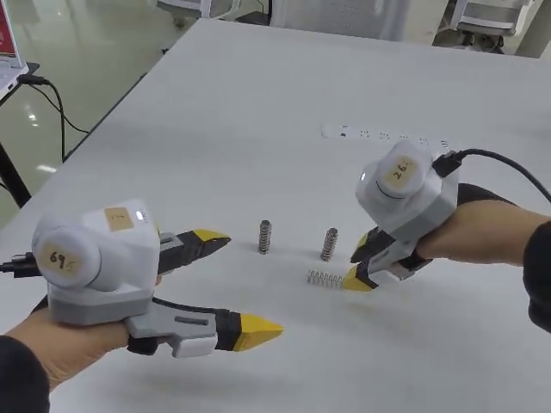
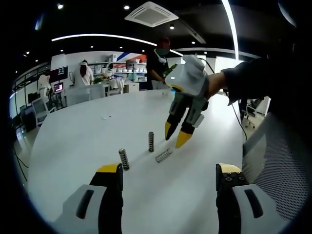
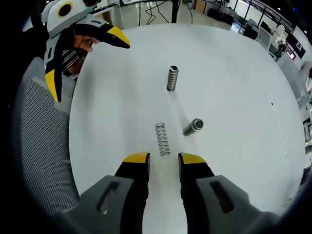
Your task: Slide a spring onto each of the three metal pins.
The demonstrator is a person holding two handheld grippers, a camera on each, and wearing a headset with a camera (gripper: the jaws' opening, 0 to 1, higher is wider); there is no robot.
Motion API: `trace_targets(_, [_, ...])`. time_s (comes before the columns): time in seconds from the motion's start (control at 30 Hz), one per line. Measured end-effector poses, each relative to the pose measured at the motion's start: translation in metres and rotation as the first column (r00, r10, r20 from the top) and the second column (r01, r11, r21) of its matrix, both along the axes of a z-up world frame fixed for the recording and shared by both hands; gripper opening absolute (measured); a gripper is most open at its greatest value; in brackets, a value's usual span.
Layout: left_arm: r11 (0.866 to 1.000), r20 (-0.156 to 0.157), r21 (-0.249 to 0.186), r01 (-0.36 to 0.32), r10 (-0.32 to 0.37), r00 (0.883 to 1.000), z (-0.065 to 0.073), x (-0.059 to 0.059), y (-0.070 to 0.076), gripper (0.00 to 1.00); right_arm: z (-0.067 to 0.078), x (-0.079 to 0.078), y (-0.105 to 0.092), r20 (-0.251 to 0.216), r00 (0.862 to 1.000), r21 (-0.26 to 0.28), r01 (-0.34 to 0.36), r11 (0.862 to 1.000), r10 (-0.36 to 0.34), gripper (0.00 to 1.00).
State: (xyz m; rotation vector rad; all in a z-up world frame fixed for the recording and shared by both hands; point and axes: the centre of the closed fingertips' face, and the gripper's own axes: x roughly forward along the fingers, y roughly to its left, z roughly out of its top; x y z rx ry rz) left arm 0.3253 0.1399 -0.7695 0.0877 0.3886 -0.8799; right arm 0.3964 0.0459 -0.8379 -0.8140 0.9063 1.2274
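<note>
Springs sit coiled around two metal pins that stand upright near the middle of the white tabletop (image 1: 258,120). The left pin (image 1: 265,237) and the right pin (image 1: 330,244) stand near each other but apart. A loose spring (image 1: 325,277) lies flat on the tabletop just nearer than the right pin, not touching it.

The right gripper (image 1: 355,268) comes in from the right, tilted down toward the tabletop. Its yellow-tipped jaws are parted by a narrow gap with nothing pinched between them. In the right gripper view, the near end of the loose spring lies just ahead of that gap, and neither tip closes on it.

The left gripper (image 1: 237,282) is held at the near left, well apart from the pins and pointing right toward them. Its jaws are spread wide and hold nothing. A white power strip (image 1: 387,135) lies on the far side of the tabletop.
</note>
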Motion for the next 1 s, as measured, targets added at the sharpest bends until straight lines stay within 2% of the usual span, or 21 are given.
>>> trace_targets(0.4, [1.0,-0.005,-0.002,-0.001,0.001,1.0,-0.002,0.0,0.0,0.76,-0.017,0.002,0.007,-0.006,1.0,-0.028,-0.03,0.999,0.03,0.21])
trace_targets(0.6, [1.0,-0.009,-0.004,-0.007,0.007,1.0,-0.003,0.0,0.002,0.76,-0.023,0.002,0.008,-0.018,0.999,-0.044,-0.041,0.998,0.04,0.2])
trace_targets(1.0, [1.0,-0.013,-0.006,-0.01,0.01,1.0,-0.003,0.0,0.002,0.75,-0.03,0.001,0.009,-0.011,0.997,-0.073,-0.076,0.994,0.075,0.17])
